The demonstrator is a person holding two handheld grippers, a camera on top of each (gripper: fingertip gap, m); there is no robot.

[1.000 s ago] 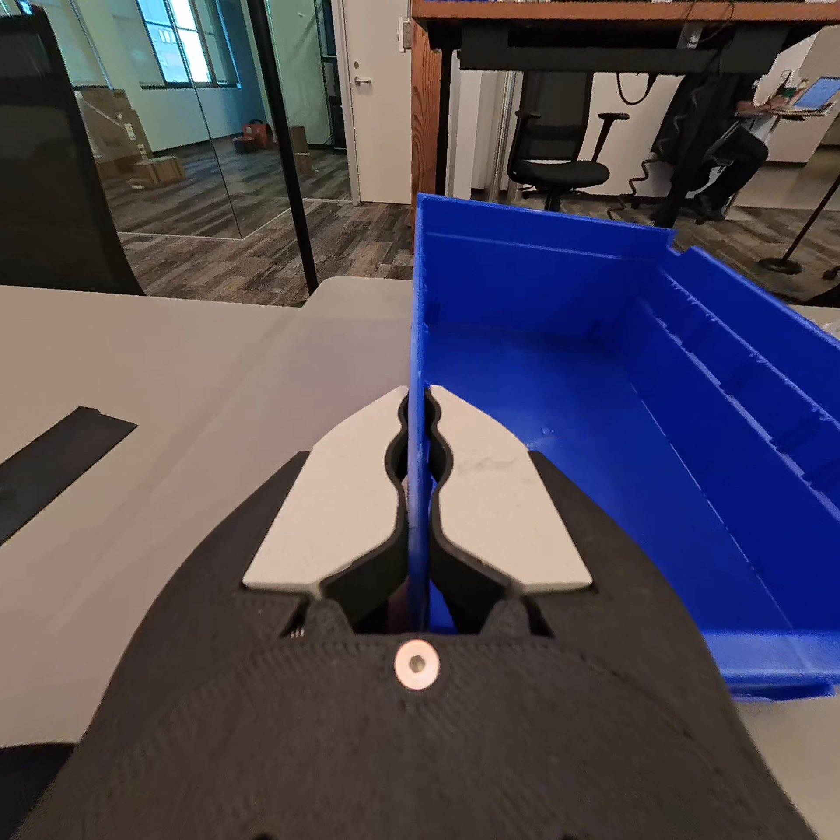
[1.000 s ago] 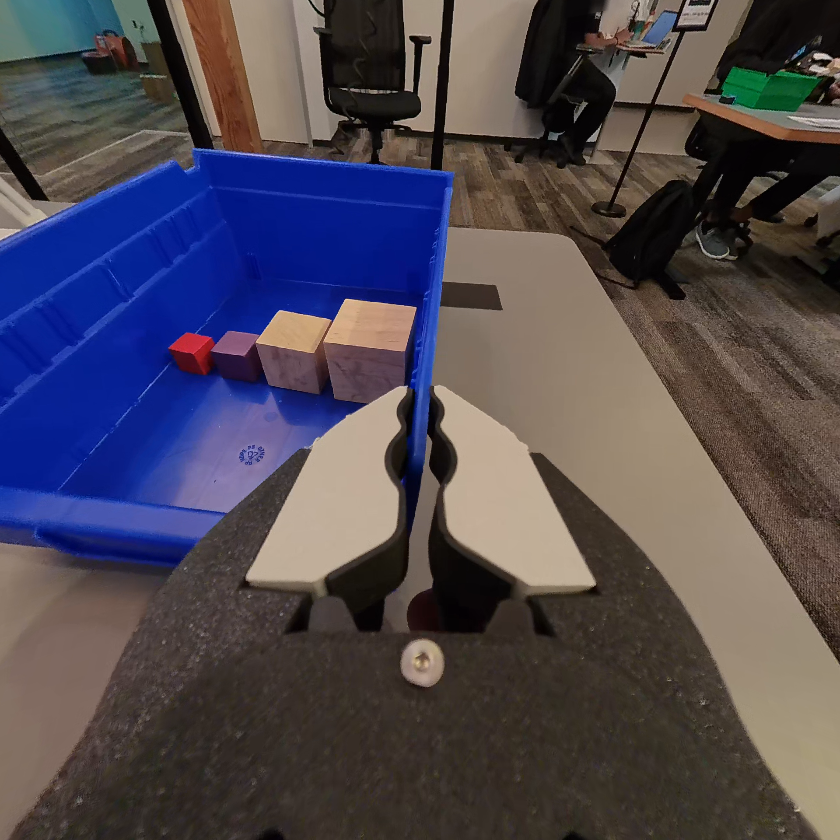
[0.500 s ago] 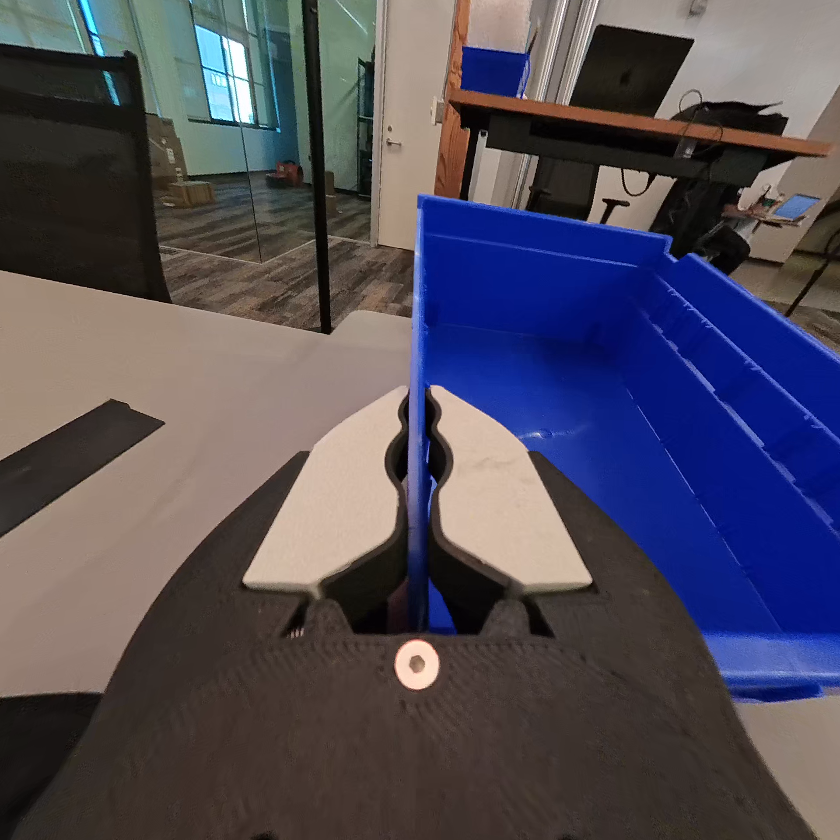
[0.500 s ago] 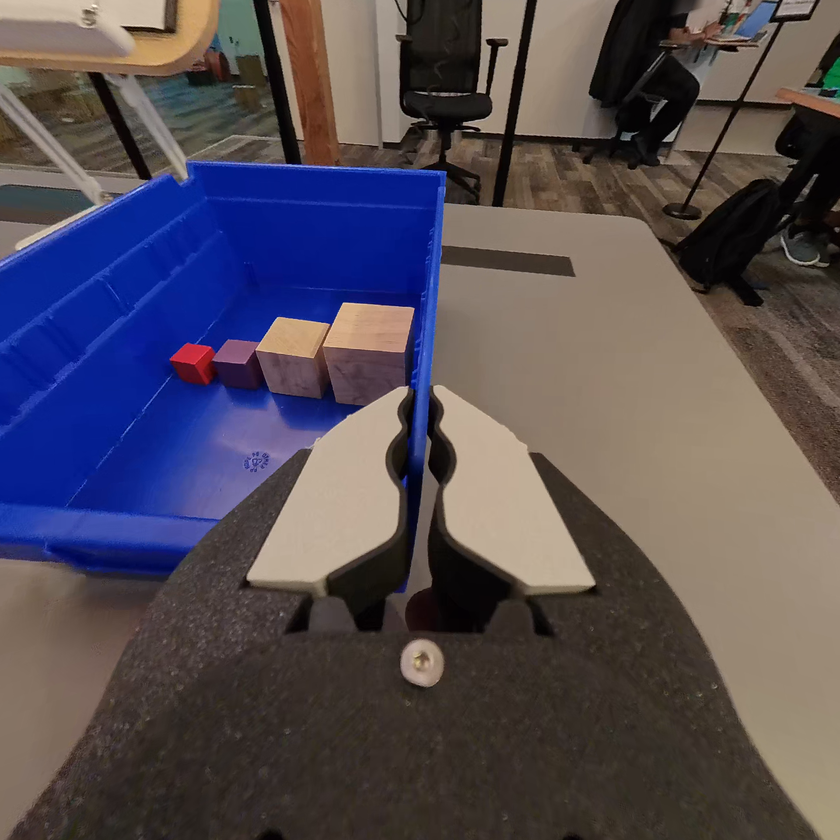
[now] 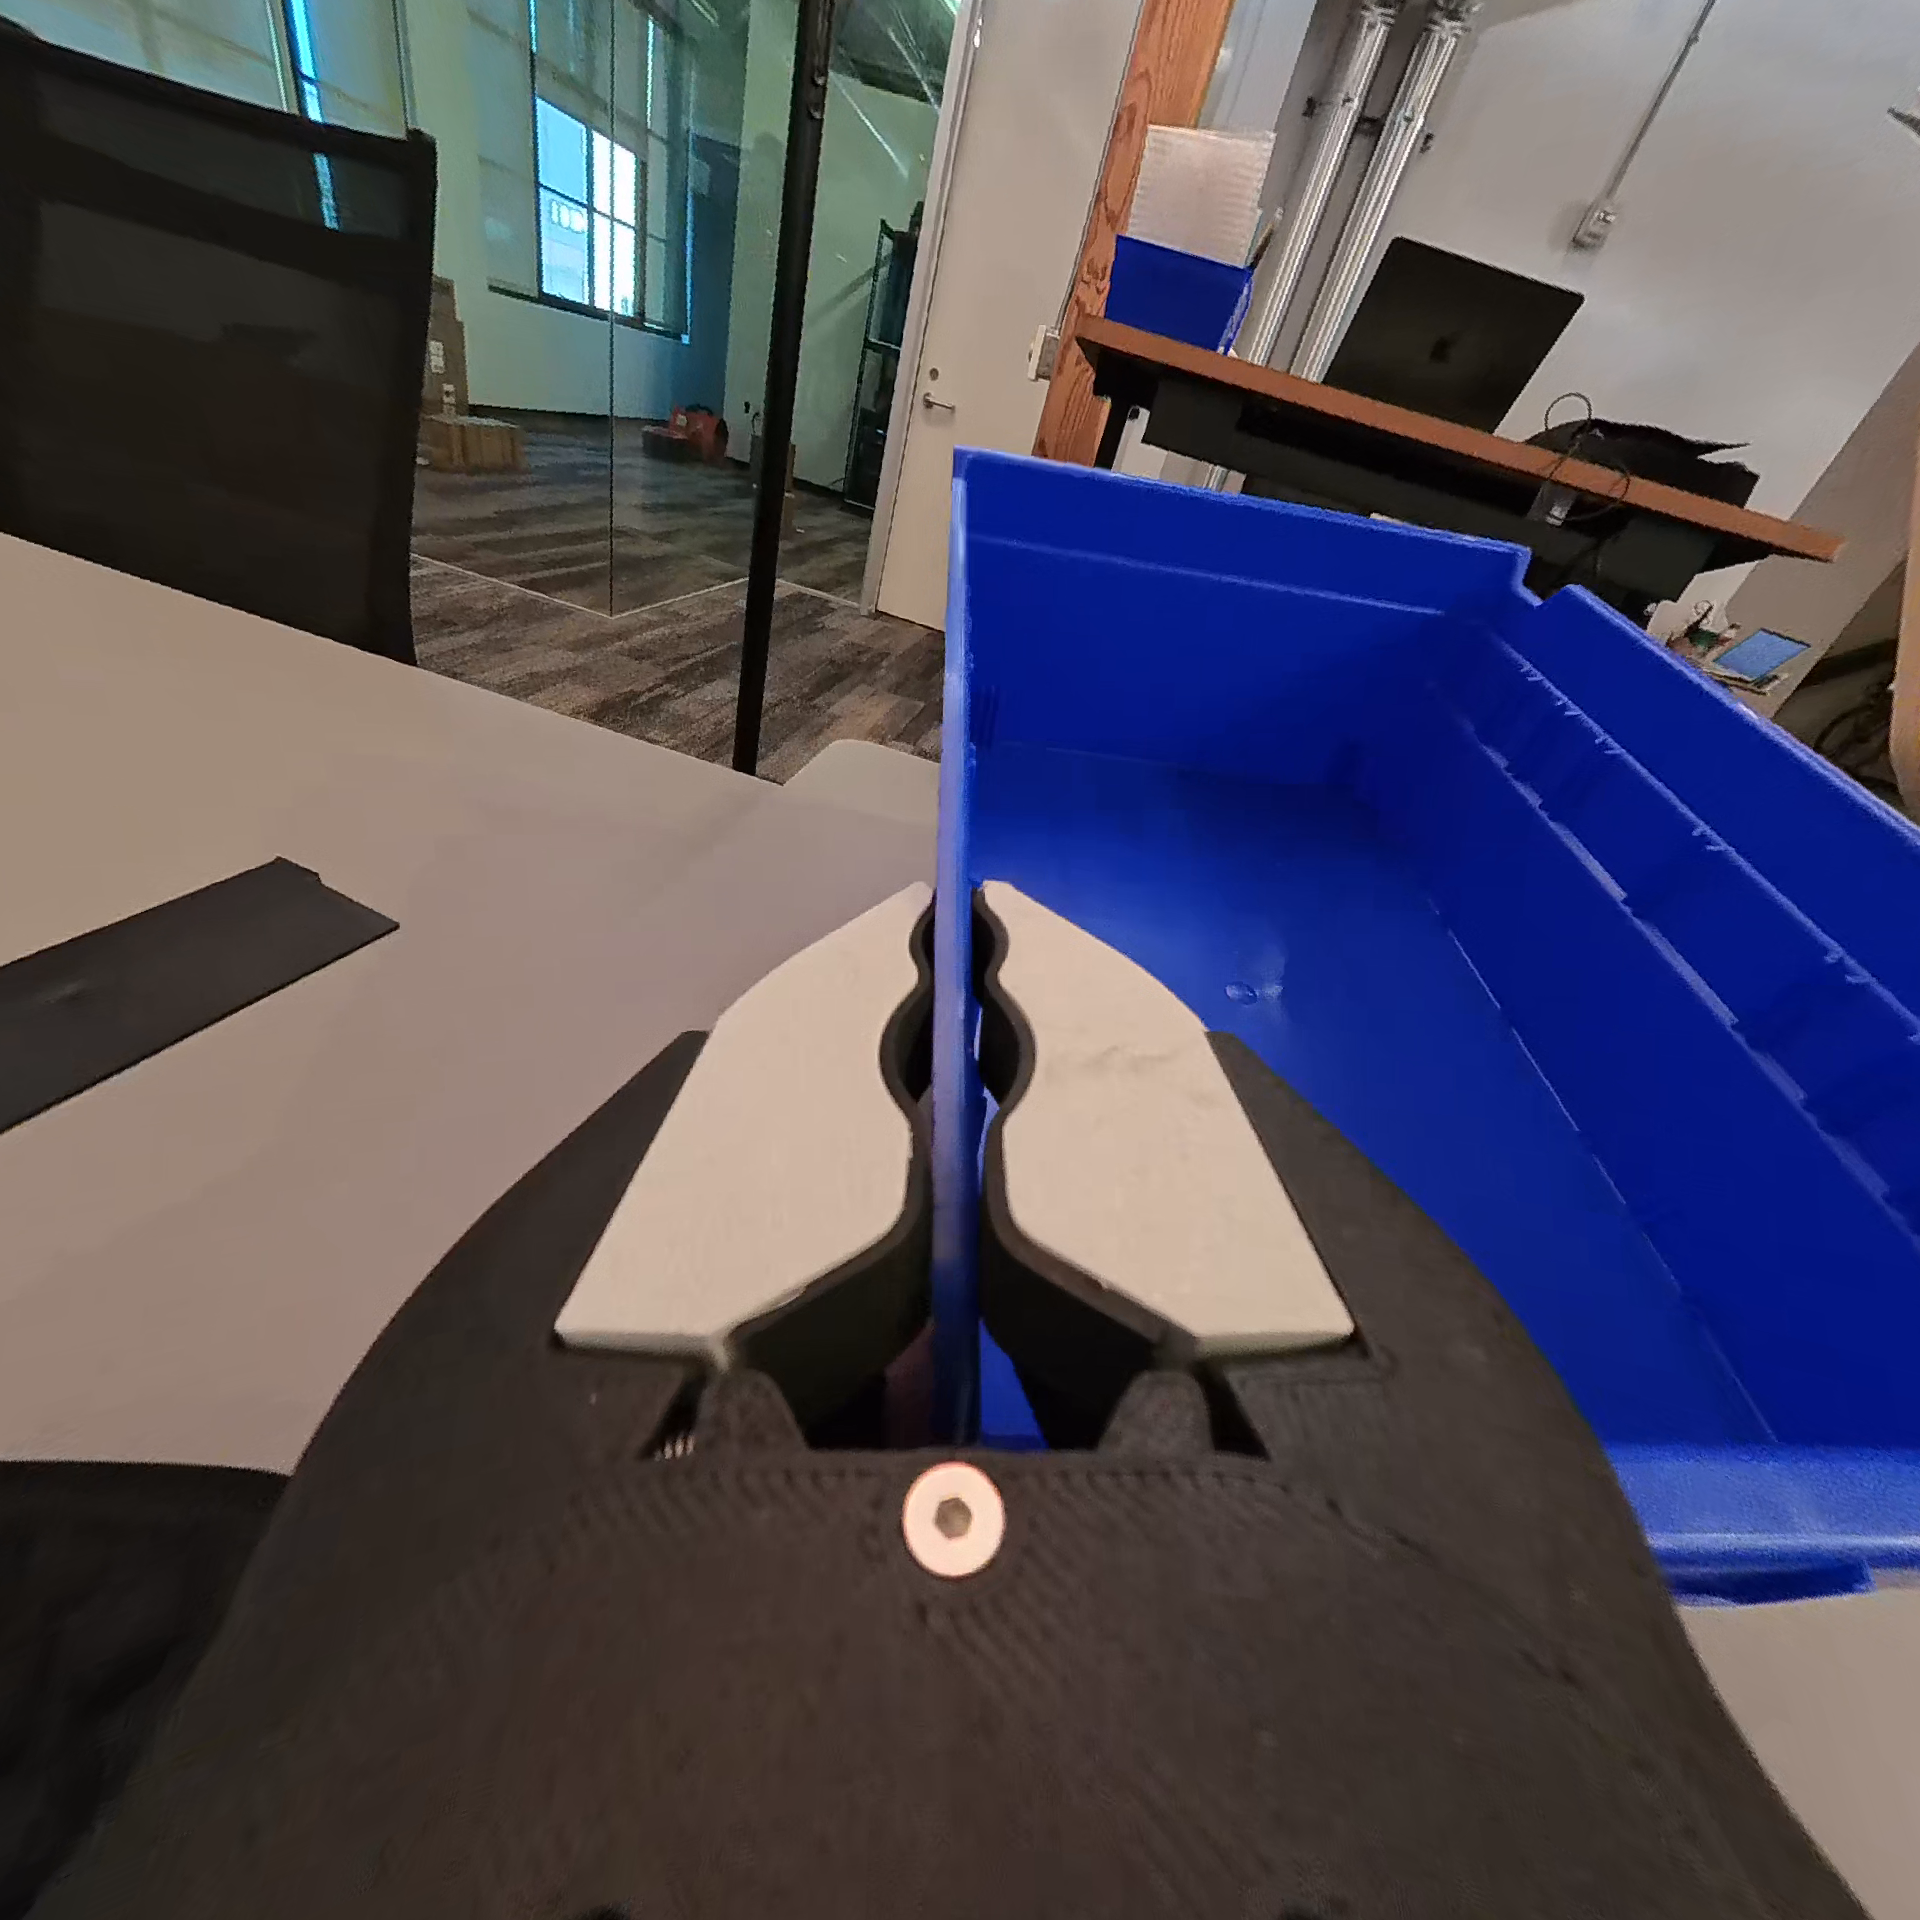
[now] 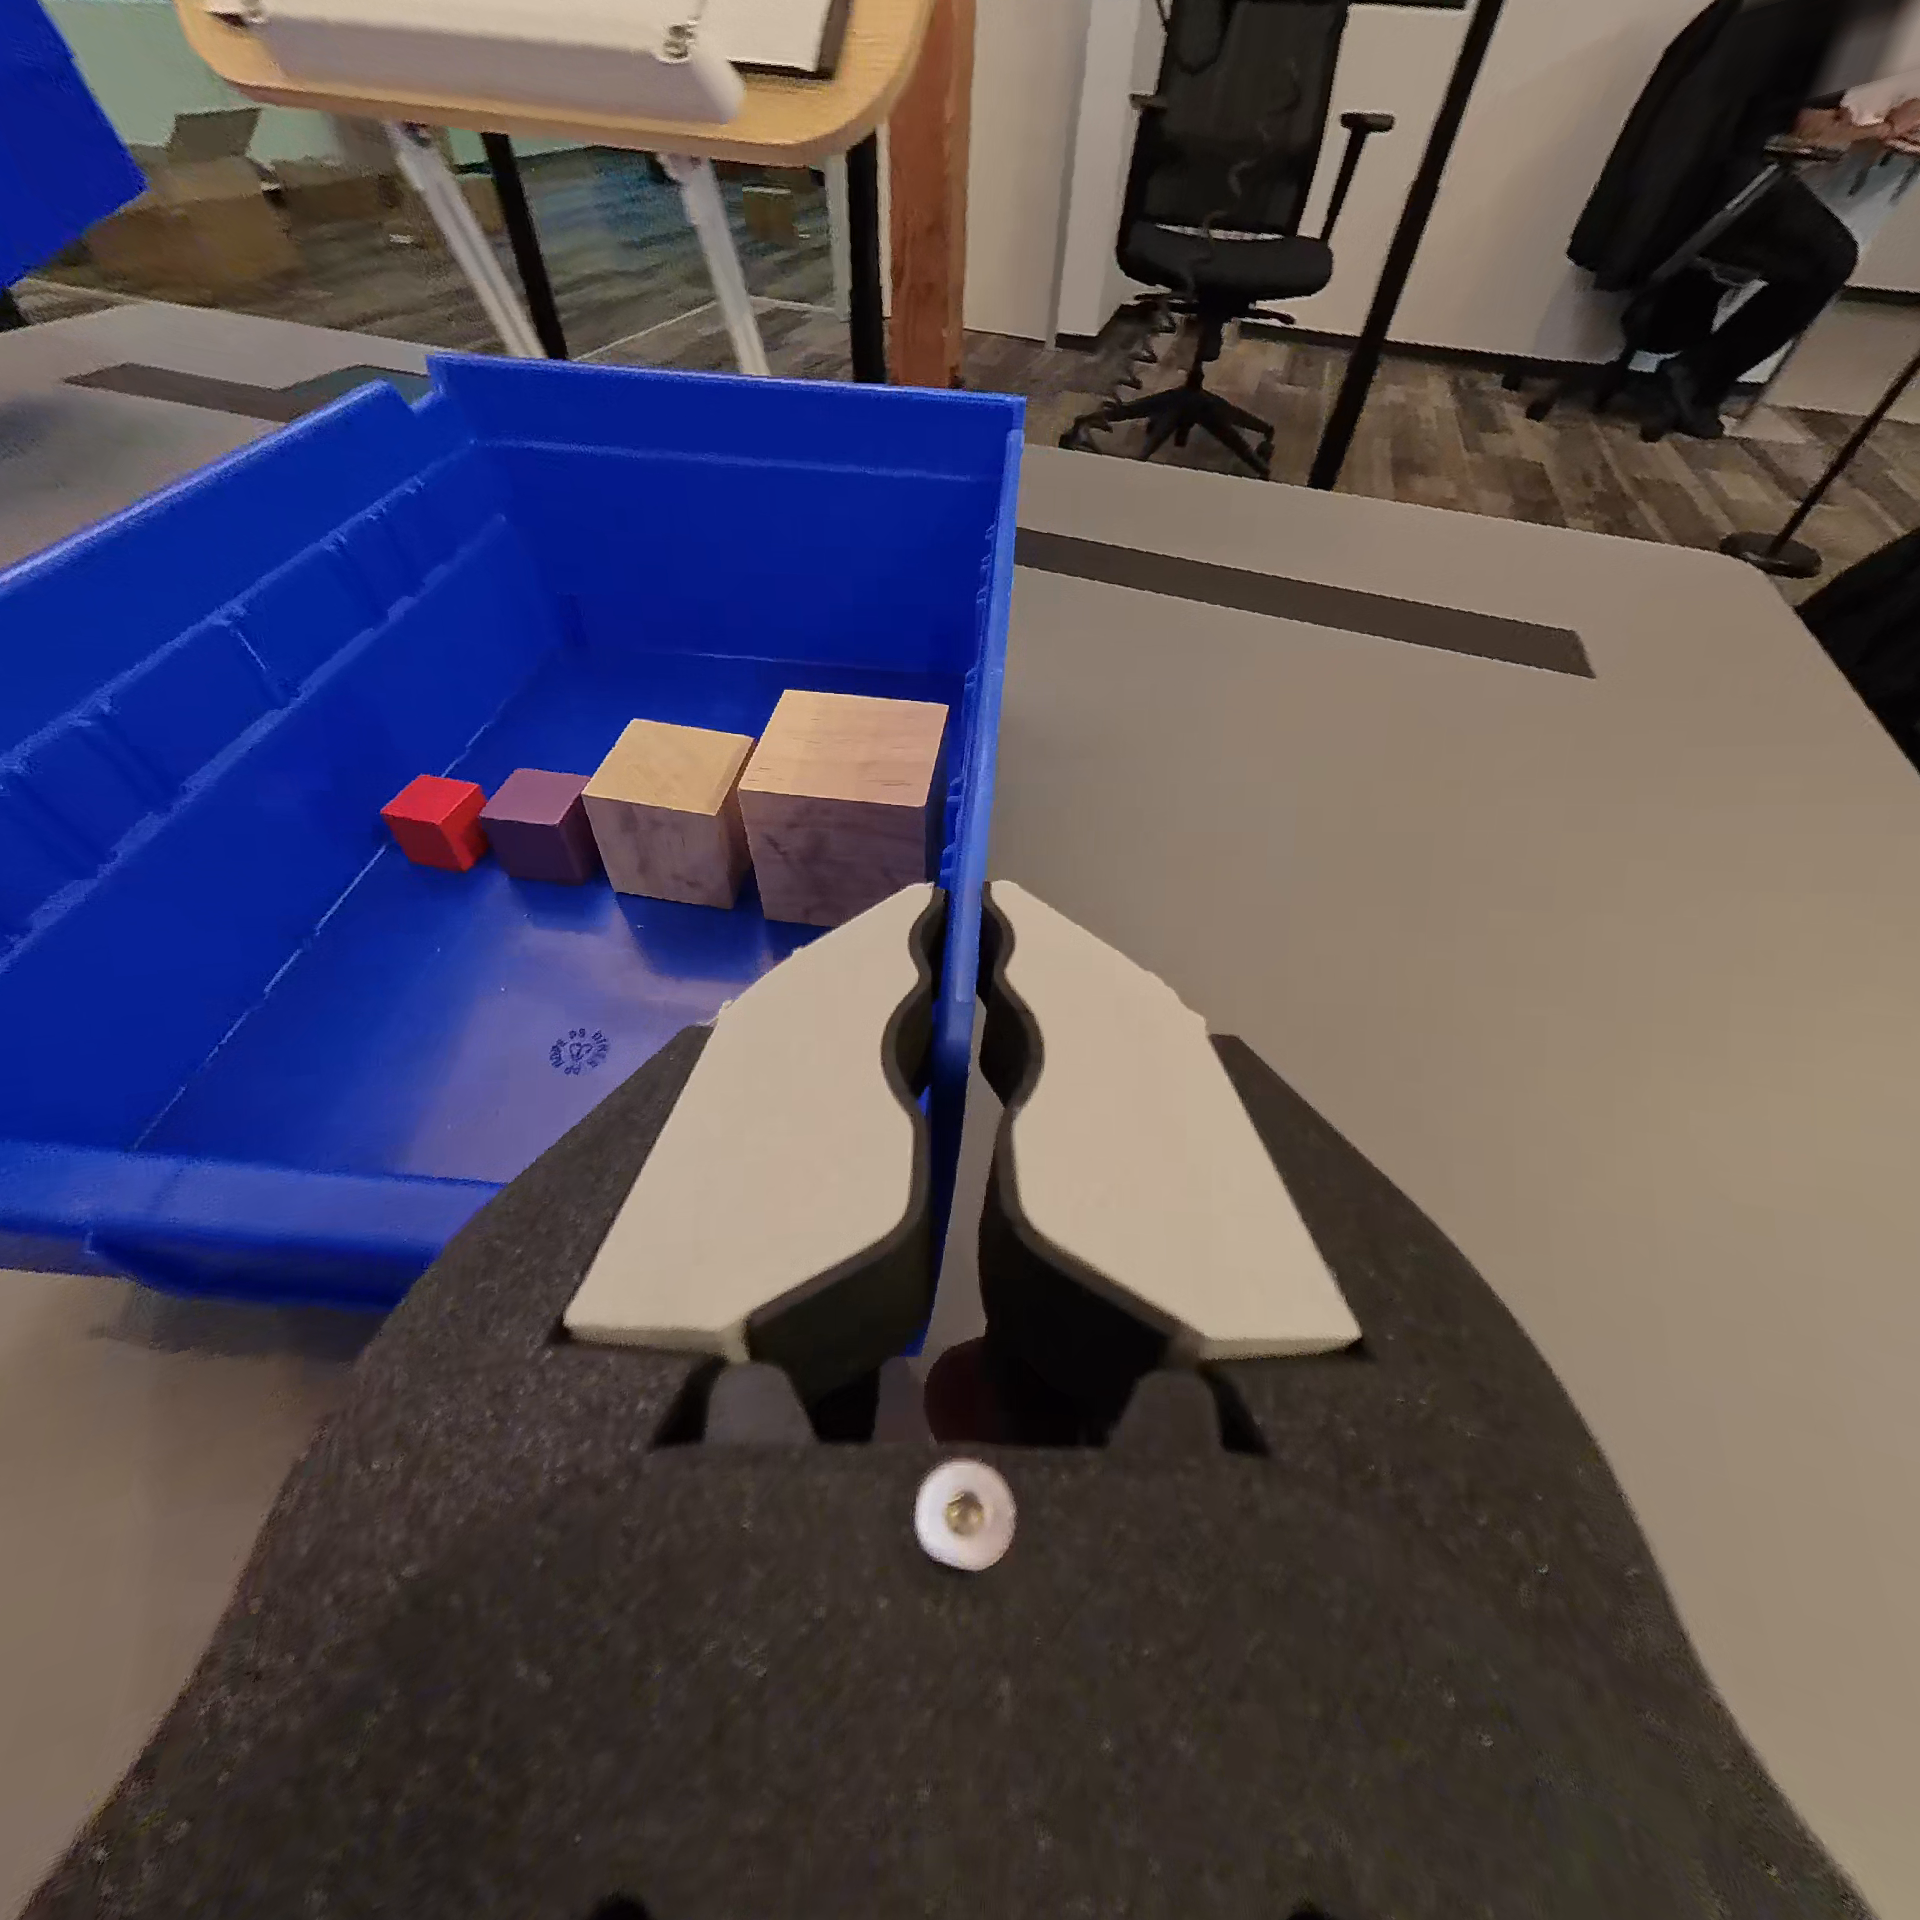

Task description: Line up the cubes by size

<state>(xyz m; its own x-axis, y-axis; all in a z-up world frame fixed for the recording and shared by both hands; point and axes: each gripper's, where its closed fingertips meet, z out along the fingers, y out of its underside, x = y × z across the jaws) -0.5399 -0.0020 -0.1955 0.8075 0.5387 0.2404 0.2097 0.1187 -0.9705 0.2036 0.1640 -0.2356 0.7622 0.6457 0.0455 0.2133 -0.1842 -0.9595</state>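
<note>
My left gripper point(image 5: 951, 914) is shut on the left side wall of the blue bin point(image 5: 1247, 665). My right gripper point(image 6: 961, 914) is shut on the right side wall of the same blue bin point(image 6: 727, 488). Inside the bin, in the right wrist view, a row of cubes stands side by side in rising size: a red cube point(image 6: 434, 819), a purple cube point(image 6: 538, 823), a light wooden cube point(image 6: 670, 810), and a larger wooden cube point(image 6: 844, 802) next to the gripped wall. The cubes do not show in the left wrist view.
The bin is over a grey table point(image 6: 1403, 935) with black strips point(image 6: 1309, 613) point(image 5: 177, 977). A black chair point(image 5: 208, 395) stands at the table's left. A wooden desk point(image 5: 1455, 447), another table point(image 6: 582, 94), an office chair point(image 6: 1216, 260) and a seated person point(image 6: 1745, 208) are behind. Spacing between my two grippers at the tips: around 75 cm.
Both grippers keep their hold on the bin walls. Both views tilt upward and more of the room shows, so the bin is rising or tipping with them. The cubes keep their row.
</note>
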